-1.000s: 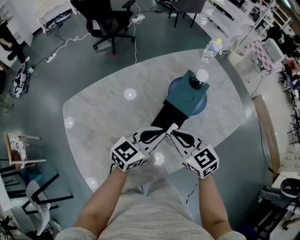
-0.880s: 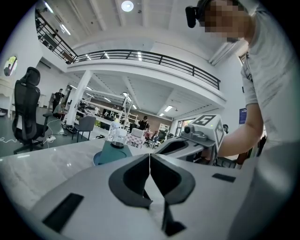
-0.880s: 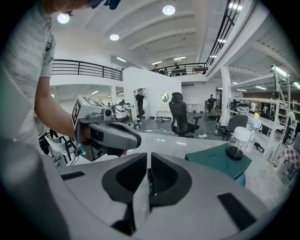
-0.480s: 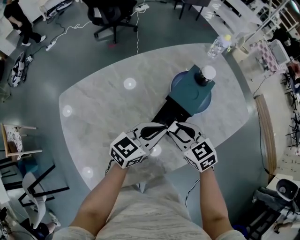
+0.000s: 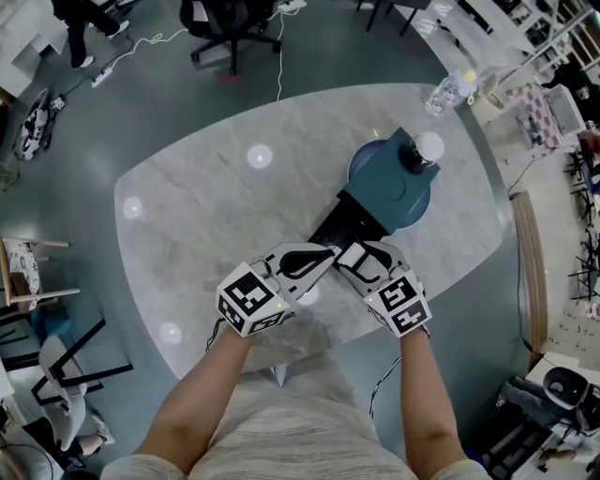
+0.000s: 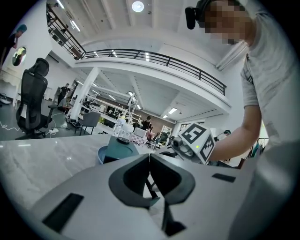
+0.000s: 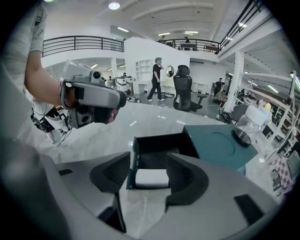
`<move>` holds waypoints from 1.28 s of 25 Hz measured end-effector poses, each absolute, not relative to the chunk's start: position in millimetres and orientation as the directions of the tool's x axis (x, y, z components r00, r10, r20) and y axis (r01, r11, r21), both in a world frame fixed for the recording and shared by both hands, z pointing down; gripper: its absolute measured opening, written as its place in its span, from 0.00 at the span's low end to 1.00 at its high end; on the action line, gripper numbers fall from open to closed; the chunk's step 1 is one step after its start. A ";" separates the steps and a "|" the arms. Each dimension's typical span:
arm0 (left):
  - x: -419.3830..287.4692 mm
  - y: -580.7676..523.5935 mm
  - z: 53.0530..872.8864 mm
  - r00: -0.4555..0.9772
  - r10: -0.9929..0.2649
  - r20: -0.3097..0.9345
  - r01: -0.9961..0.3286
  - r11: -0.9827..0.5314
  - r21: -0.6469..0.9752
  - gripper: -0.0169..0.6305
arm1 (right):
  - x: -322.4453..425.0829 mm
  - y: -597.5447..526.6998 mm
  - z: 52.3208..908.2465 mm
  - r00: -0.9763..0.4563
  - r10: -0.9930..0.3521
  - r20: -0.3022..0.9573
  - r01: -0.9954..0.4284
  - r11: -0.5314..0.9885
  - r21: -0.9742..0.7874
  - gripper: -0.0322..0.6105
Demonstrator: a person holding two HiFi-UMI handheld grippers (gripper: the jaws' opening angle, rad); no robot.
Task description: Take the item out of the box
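Observation:
An open dark box [image 7: 159,143] lies on the marble table [image 5: 206,216], its teal lid [image 7: 218,143] folded back. A white item [image 7: 151,178] rests inside at the near end. My right gripper [image 7: 149,165] hovers just in front of the box with its jaws opening; nothing is between the pads, and the white item shows through the gap. In the head view the box [image 5: 339,223] sits just beyond both grippers. My left gripper [image 5: 326,255] is beside the right gripper [image 5: 356,251], and its jaws [image 6: 150,157] are shut and hold nothing.
The lid [image 5: 392,180] rests on a blue round bowl [image 5: 359,161], and a glass jar [image 5: 427,148] stands on the lid's far end. A plastic bottle [image 5: 448,91] stands near the table's far edge. An office chair [image 5: 230,23] is on the floor beyond.
The right gripper's jaws have gone from shut to wide apart. Both grippers have edged a little closer to the box's near end.

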State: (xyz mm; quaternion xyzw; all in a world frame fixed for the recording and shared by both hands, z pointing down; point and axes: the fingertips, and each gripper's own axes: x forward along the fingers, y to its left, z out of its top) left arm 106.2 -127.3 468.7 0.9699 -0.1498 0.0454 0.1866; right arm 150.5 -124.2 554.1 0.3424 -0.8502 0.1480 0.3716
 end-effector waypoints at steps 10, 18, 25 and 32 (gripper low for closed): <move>99.7 -129.0 473.3 0.952 -0.272 0.143 -0.306 -0.880 0.364 0.06 | 158.1 -127.7 582.8 -0.425 -0.358 0.831 -0.681 0.732 -0.033 0.49; 102.3 -130.3 472.3 0.951 -0.275 0.139 -0.307 -0.878 0.367 0.06 | 159.9 -124.0 597.3 -0.403 -0.267 0.875 -0.664 0.743 -0.079 0.49; 101.2 -128.7 472.6 0.950 -0.282 0.137 -0.313 -0.875 0.369 0.06 | 159.9 -122.5 604.6 -0.397 -0.226 0.890 -0.656 0.747 -0.103 0.49; 98.7 -132.4 472.4 0.947 -0.290 0.138 -0.321 -0.872 0.369 0.06 | 159.3 -129.8 606.0 -0.392 -0.235 0.890 -0.674 0.731 -0.104 0.49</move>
